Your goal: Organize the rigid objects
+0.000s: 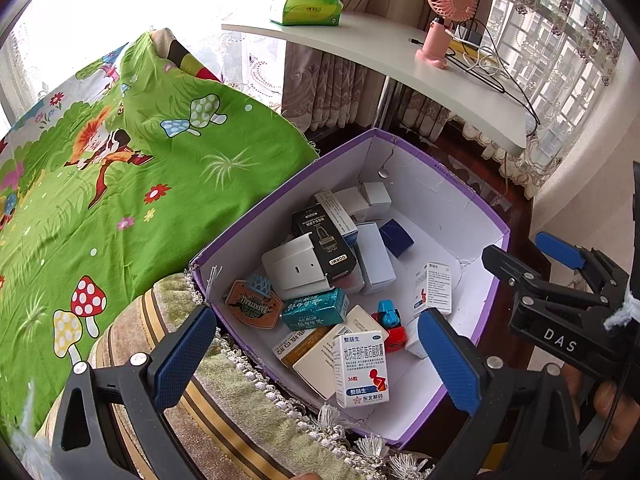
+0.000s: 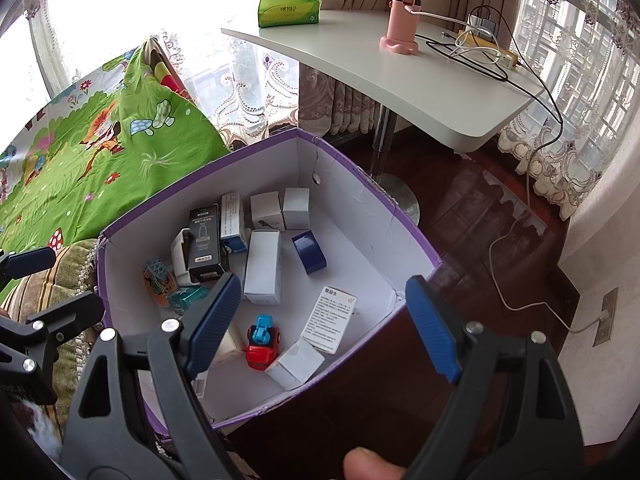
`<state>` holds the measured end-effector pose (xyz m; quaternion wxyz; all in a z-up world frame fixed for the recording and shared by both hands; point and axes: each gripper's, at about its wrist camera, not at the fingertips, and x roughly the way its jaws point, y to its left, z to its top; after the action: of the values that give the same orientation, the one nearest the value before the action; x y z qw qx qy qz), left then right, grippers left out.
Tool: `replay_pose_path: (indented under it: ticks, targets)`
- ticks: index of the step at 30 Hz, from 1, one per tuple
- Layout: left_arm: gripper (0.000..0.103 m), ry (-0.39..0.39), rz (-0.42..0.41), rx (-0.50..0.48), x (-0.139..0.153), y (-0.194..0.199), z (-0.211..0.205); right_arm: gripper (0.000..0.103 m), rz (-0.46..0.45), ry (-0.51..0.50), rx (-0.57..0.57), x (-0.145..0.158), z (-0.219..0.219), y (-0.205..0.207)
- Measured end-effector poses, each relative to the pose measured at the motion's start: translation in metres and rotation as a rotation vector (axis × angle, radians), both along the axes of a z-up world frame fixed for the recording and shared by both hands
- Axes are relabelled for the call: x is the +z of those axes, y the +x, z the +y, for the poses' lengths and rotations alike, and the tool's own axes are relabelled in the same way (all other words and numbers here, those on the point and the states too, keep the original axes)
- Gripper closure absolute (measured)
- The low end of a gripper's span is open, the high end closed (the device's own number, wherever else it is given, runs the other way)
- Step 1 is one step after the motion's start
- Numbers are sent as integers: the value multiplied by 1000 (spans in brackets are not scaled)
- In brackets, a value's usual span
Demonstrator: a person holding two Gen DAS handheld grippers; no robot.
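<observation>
A purple cardboard box (image 1: 280, 184) with a white inside sits on the floor beside the bed; it also shows in the right wrist view (image 2: 372, 184). In it lie several small boxes, a white medicine box (image 1: 362, 368), a teal box (image 1: 314, 308), a black box (image 1: 324, 240), a dark blue box (image 2: 309, 251), a basketball tag (image 1: 252, 308) and a red and blue toy car (image 2: 263, 342). My left gripper (image 1: 316, 360) is open and empty above the box's near corner. My right gripper (image 2: 320, 324) is open and empty above the box's right side.
A green cartoon bedsheet (image 1: 100, 184) covers the bed at left, with a striped fringed cushion (image 1: 224, 412) at its edge. A white side table (image 2: 400, 76) behind holds a tissue pack (image 2: 289, 6), a pink fan (image 2: 404, 4) and cables. Dark wooden floor (image 2: 472, 216) lies at right.
</observation>
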<state>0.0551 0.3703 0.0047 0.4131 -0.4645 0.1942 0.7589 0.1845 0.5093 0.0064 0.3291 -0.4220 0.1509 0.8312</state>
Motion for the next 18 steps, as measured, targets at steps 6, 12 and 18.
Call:
replay_pose_path:
  ticks: [6,12,18]
  targets:
    - [1,0,0,0,0,0,0,17,1,0,0,0,0,0]
    - [1,0,0,2,0,0,1,17,0,0,-4,1,0,1]
    - [1,-3,0,-1,-1,1,1,17,0,1,-4,1,1,1]
